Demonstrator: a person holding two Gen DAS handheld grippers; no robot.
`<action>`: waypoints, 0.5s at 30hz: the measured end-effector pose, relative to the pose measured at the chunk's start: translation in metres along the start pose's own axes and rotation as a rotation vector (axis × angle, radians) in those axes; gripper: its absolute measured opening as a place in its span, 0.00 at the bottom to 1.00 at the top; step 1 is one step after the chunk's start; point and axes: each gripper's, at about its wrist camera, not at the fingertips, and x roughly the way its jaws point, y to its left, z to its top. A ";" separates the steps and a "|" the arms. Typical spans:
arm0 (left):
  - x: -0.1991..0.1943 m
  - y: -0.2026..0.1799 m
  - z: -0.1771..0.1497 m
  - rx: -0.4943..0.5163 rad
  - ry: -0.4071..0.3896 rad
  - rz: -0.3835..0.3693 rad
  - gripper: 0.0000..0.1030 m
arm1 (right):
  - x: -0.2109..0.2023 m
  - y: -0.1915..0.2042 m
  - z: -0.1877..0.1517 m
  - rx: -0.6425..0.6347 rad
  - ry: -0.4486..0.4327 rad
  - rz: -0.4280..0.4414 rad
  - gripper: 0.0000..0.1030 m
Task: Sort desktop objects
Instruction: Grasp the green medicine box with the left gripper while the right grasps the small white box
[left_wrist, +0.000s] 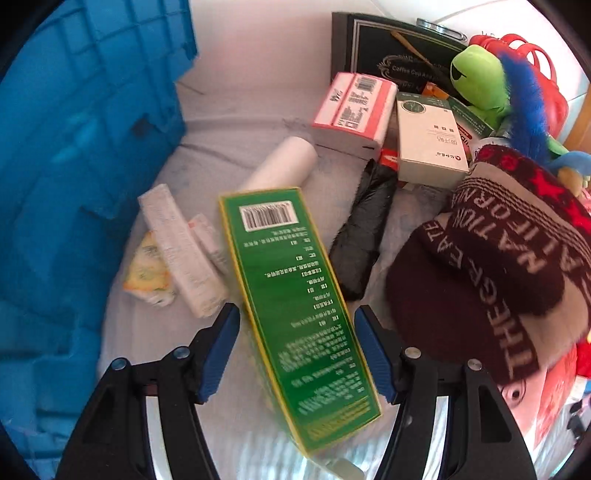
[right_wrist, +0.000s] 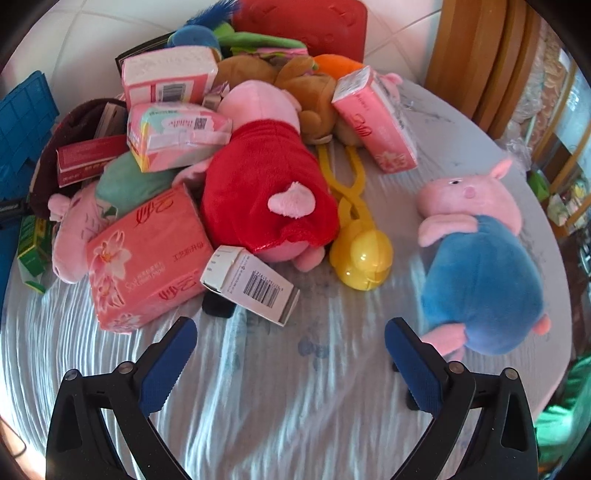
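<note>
In the left wrist view my left gripper (left_wrist: 297, 314) is open, its blue pads on either side of a long green box (left_wrist: 295, 306) with a barcode; I see small gaps at both pads, and the box looks blurred. A blue crate (left_wrist: 74, 147) stands to the left. In the right wrist view my right gripper (right_wrist: 291, 332) is open and empty above the white cloth (right_wrist: 277, 387). Ahead of it lie a white barcode box (right_wrist: 251, 284), a pink tissue pack (right_wrist: 147, 254), a red-dressed pink pig plush (right_wrist: 266, 192) and a blue-bodied pig plush (right_wrist: 480, 266).
Left wrist view: white tubes (left_wrist: 181, 247), a white roll (left_wrist: 280, 162), a black folded item (left_wrist: 362, 229), a maroon knit hat (left_wrist: 491, 266), boxes (left_wrist: 428, 144) and a green frog plush (left_wrist: 480, 81). Right wrist view: a yellow ball toy (right_wrist: 362, 254), more pink packs (right_wrist: 376, 122), wooden furniture (right_wrist: 476, 55).
</note>
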 end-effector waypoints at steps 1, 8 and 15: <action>0.004 -0.003 0.002 0.010 0.006 0.020 0.65 | 0.004 0.000 0.000 -0.002 0.004 0.012 1.00; 0.023 -0.004 -0.009 0.056 0.050 0.043 0.55 | 0.016 0.006 0.004 -0.017 -0.020 0.051 1.00; 0.000 0.018 -0.048 0.030 0.051 0.001 0.52 | 0.029 0.009 0.008 -0.040 -0.007 0.032 0.81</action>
